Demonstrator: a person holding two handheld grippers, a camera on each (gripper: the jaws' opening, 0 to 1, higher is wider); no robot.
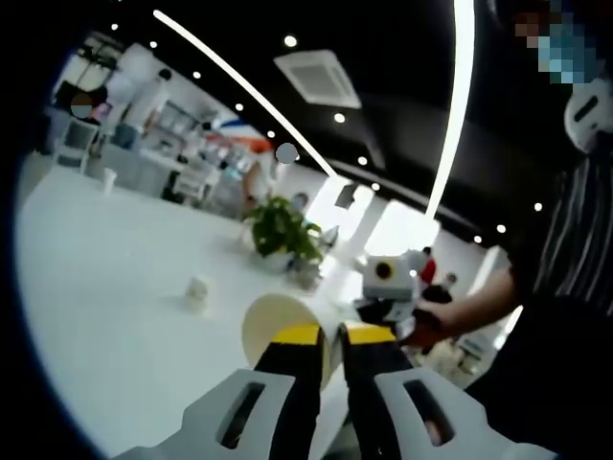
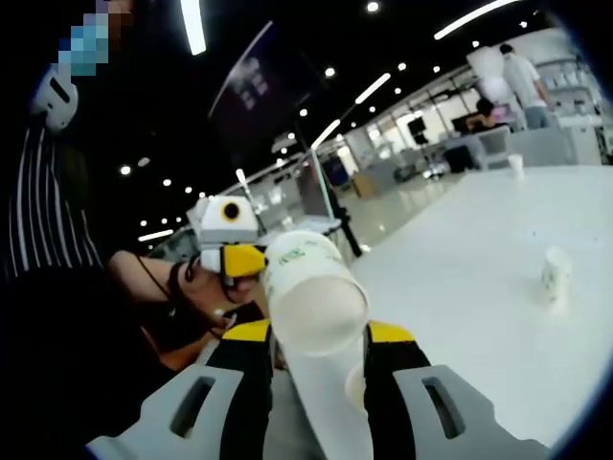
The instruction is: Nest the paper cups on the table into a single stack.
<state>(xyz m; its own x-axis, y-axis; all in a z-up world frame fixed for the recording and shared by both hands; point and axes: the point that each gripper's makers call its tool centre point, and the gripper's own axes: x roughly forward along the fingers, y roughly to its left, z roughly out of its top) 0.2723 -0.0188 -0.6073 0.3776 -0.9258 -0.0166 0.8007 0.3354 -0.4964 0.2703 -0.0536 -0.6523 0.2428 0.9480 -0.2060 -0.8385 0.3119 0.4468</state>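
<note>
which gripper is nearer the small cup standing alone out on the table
Cannot tell. Both grippers are held up off the white table, each shut on a paper cup: the left, the right. The small cup stands well beyond both.

Yellow-tipped black tool (image 1: 332, 347), striped shirt (image 1: 582, 240)

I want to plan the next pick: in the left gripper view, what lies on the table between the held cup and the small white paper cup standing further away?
Nothing: between the held cream paper cup and the small white paper cup, only bare white table shows.
</note>
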